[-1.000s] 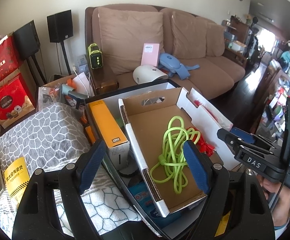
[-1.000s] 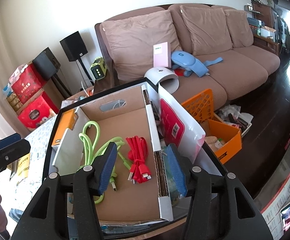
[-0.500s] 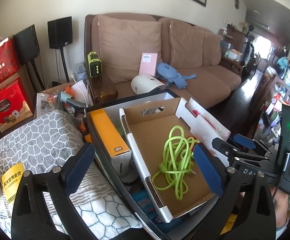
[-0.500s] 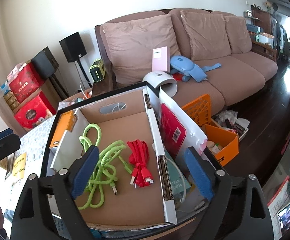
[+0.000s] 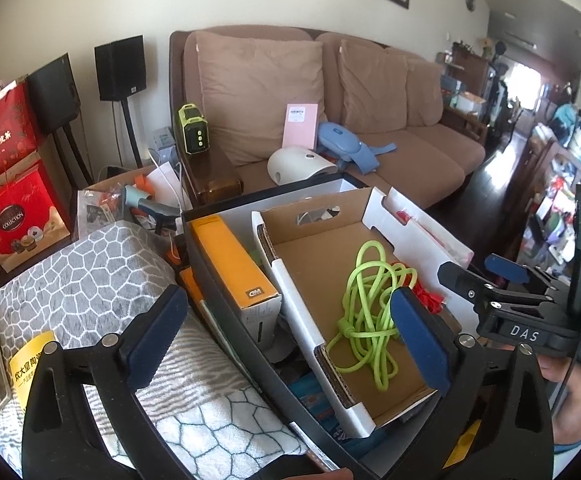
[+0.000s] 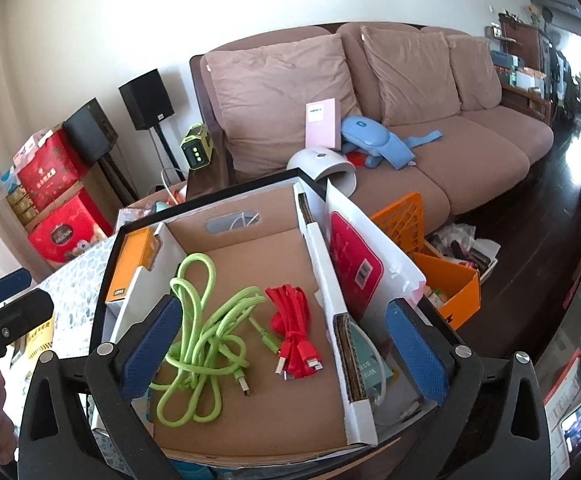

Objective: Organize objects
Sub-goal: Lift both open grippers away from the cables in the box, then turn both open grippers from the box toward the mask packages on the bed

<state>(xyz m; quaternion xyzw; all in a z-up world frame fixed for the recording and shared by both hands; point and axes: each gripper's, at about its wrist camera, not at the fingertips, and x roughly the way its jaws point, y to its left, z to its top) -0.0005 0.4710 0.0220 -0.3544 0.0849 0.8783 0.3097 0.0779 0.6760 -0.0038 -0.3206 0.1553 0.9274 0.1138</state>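
Note:
A cardboard tray (image 6: 258, 256) sits inside a larger black-rimmed box (image 6: 102, 280). In it lie a coiled lime-green cable (image 6: 206, 332) and a bundled red cable (image 6: 290, 332). They also show in the left wrist view, the green cable (image 5: 366, 312) in full and the red cable (image 5: 426, 296) partly hidden. An orange carton (image 5: 234, 264) stands left of the tray. My left gripper (image 5: 286, 344) is open and empty above the box's left side. My right gripper (image 6: 284, 348) is open and empty above the tray, its fingers either side of the cables.
A white bag with a red card (image 6: 354, 256) stands right of the tray. A grey patterned cloth (image 5: 90, 280) covers the table at left. A brown sofa (image 6: 410, 120) is behind, an orange crate (image 6: 430, 256) on the floor at right, red gift boxes (image 5: 10, 216) at far left.
Both grippers have opened wide, their pads spreading apart, and both have pulled back and up from the box. The cables stay lying in the tray.

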